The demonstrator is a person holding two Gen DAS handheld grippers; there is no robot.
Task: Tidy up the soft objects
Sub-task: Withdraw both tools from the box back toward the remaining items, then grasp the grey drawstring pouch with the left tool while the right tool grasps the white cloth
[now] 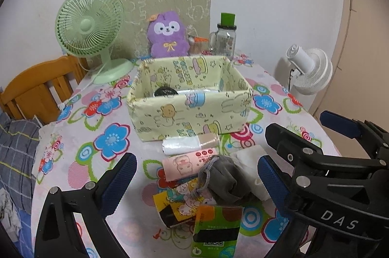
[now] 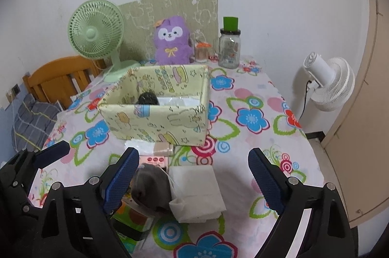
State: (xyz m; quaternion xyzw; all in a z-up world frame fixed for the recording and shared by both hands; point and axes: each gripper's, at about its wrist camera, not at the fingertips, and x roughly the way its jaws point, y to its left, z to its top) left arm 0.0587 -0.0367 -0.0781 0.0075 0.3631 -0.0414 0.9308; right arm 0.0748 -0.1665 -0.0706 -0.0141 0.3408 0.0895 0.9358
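Approaching the pile: both claws, left claw [image 1: 197,181] and right claw [image 2: 193,177], spread empty; next, pinching grey cloth [image 2: 152,187] for yellow box [image 2: 155,121].

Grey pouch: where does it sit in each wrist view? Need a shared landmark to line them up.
Left wrist: grey pouch lies lower centre, between the open fingers of the left gripper, left of the white cloth.
Right wrist: grey pouch lies lower left of centre, beside the left finger of the right gripper, partly hidden by it.
Shared landmark: yellow box, just behind the pouch in both.
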